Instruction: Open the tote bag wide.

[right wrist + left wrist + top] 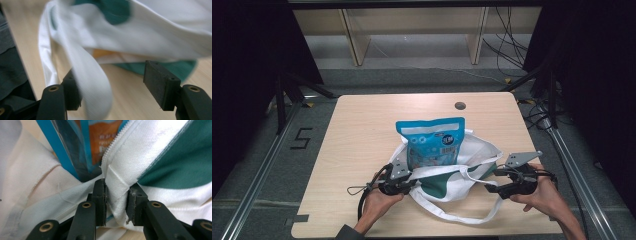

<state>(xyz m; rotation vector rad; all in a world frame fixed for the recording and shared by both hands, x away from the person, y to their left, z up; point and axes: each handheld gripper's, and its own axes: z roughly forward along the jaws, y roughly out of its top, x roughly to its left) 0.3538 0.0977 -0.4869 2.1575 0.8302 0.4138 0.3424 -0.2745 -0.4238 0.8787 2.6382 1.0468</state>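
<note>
A white tote bag with green panels (472, 165) lies near the front of the wooden table (362, 130). A blue snack pouch (432, 142) stands tilted in its mouth, seen close in the left gripper view as the pouch (75, 147) beside the zip edge. My left gripper (409, 181) is at the bag's left end; in its own view the left gripper (117, 200) is shut on a folded white strap of the bag (117, 182). My right gripper (493, 181) is at the bag's right end. In its view the right gripper (117, 87) is open, and a white strap (87, 75) hangs beside one jaw.
A loop of the bag's strap (462, 217) trails toward the table's front edge. A round cable hole (460, 105) sits at the back of the table. Wooden shelf frames (357, 45) and floor cables (512, 45) lie beyond. Metal rails (262, 165) flank the table.
</note>
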